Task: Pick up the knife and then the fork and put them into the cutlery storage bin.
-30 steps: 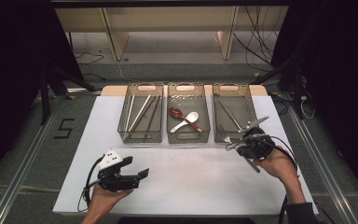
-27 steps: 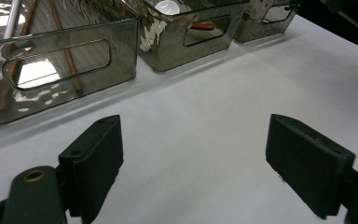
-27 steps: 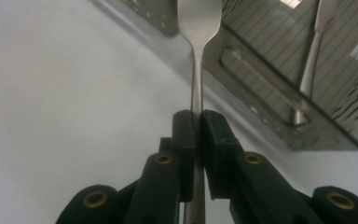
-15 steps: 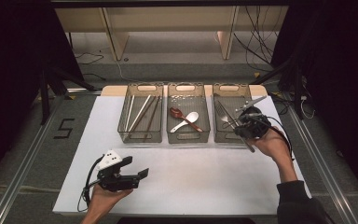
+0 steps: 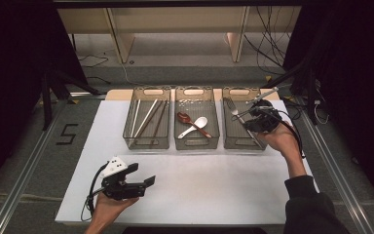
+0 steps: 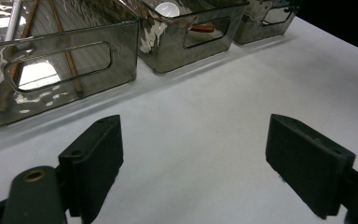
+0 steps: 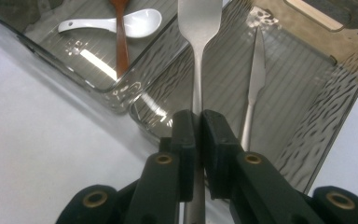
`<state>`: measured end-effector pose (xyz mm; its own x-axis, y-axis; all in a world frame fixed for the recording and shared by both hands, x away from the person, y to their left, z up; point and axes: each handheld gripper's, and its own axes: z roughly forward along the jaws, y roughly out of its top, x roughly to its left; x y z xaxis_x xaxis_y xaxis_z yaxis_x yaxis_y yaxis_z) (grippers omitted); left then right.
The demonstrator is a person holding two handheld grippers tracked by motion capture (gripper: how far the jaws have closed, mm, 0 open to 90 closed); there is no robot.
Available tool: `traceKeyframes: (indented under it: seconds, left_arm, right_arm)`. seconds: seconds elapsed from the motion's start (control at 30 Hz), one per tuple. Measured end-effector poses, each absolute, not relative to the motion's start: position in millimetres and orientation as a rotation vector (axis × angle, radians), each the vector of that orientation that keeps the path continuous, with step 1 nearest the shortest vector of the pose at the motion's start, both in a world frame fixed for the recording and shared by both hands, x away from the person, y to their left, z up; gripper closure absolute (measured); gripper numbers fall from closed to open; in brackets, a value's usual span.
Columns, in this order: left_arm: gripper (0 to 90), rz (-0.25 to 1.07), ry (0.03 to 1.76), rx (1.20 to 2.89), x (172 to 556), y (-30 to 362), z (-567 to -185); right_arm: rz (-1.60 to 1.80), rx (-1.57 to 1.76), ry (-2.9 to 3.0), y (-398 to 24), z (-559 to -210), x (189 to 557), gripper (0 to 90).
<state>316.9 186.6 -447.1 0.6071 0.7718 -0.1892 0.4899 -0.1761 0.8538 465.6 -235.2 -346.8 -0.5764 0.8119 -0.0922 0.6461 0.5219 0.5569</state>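
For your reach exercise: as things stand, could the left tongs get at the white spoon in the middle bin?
Probably yes. The left tongs are open and empty, bare table lies between them and the open-topped middle bin, and the white spoon lies uncovered.

A silver fork sits between black jaws. Smoky grey translucent bins show ribbed floors. One spoon is white, another reddish-brown. The table cover is white.
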Motion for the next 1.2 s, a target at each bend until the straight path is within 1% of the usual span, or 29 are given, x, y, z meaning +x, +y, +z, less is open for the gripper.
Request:
traceKeyframes:
  seconds: [0.57,1.2]
  left_arm:
    - [18.5,0.35,1.017,1.831,317.0,186.9,-446.8]
    - [18.6,0.352,1.015,1.83,316.7,187.2,-446.6]
  right_arm:
    - [0.691,1.26,2.36,-235.0,-343.6,491.6,84.2]
    - [0.652,1.305,2.315,-236.8,-354.0,513.9,84.2]
